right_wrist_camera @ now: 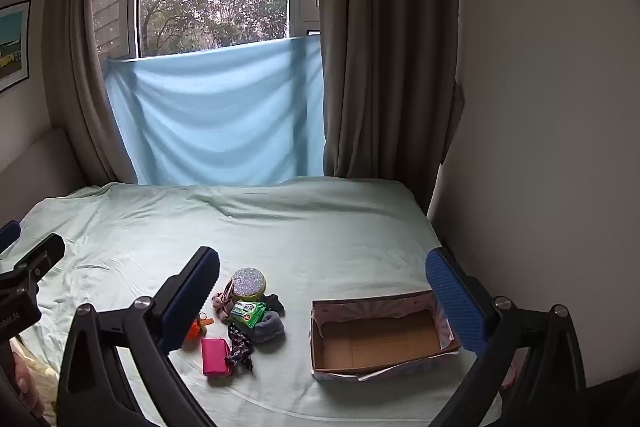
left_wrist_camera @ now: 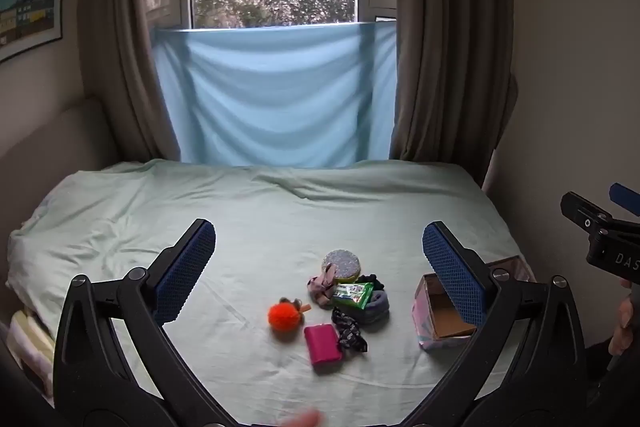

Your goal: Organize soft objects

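A small pile lies on the pale green bed sheet [left_wrist_camera: 256, 227]: an orange pompom [left_wrist_camera: 283, 315], a pink pouch [left_wrist_camera: 322, 343], a black patterned scrunchie [left_wrist_camera: 349, 331], a green packet [left_wrist_camera: 353, 295], a grey-blue scrunchie [left_wrist_camera: 378, 307], a pink scrunchie [left_wrist_camera: 322, 285] and a glittery round tin [left_wrist_camera: 341, 264]. An open, empty cardboard box [right_wrist_camera: 380, 339] stands to their right. My left gripper [left_wrist_camera: 319, 267] is open and empty above the pile. My right gripper [right_wrist_camera: 322, 295] is open and empty, above the gap between pile and box. The pouch [right_wrist_camera: 215, 355] and packet [right_wrist_camera: 248, 313] also show in the right wrist view.
The bed reaches a window with a blue cloth [left_wrist_camera: 276, 95] and brown curtains [left_wrist_camera: 448, 47]. A wall [right_wrist_camera: 540, 147] runs close along the bed's right side. The right gripper's body [left_wrist_camera: 604, 227] shows at the left view's right edge.
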A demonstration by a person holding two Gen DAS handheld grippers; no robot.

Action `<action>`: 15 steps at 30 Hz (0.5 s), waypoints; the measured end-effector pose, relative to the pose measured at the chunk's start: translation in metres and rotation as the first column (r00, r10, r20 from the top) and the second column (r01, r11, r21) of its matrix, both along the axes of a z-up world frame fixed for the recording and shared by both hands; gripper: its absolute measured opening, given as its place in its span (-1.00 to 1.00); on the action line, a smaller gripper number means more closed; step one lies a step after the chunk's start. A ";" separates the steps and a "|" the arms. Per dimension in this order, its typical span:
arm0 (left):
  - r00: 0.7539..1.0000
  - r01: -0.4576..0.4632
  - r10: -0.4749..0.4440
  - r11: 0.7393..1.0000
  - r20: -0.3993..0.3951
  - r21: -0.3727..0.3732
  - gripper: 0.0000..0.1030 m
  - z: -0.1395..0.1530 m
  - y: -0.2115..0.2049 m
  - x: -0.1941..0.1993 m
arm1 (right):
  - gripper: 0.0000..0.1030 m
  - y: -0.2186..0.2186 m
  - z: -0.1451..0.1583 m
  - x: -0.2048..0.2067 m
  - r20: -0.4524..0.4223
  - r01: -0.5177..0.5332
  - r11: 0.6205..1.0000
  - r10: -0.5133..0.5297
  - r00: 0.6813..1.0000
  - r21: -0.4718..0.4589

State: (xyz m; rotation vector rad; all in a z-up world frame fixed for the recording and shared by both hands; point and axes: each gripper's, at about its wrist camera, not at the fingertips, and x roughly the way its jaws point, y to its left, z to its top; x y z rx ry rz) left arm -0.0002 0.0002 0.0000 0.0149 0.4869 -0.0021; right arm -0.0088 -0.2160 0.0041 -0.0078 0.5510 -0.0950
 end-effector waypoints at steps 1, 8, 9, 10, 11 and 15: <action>1.000 -0.001 0.001 1.000 0.000 -0.003 1.00 0.000 0.000 0.000 | 0.99 0.000 0.000 0.000 0.007 0.001 1.000 -0.001 1.000 -0.001; 1.000 0.026 -0.026 0.999 -0.002 -0.036 1.00 0.001 0.008 0.001 | 0.99 -0.004 -0.001 0.001 0.006 0.000 1.000 0.000 1.000 -0.001; 1.000 0.029 -0.029 0.999 0.000 -0.038 1.00 0.001 0.009 0.002 | 0.99 -0.002 0.000 0.000 0.006 0.000 1.000 0.000 1.000 -0.003; 1.000 0.020 -0.020 0.999 0.000 -0.044 1.00 0.000 0.017 0.000 | 0.99 -0.001 -0.001 0.000 0.007 -0.001 1.000 0.001 1.000 -0.003; 1.000 0.011 -0.011 0.999 0.005 -0.041 1.00 -0.003 0.018 -0.001 | 0.99 -0.001 0.000 0.001 0.004 -0.002 1.000 0.002 1.000 -0.006; 1.000 0.014 -0.013 0.999 0.016 -0.042 1.00 -0.002 0.028 -0.003 | 0.99 -0.003 0.002 0.002 0.008 0.000 1.000 0.000 1.000 -0.003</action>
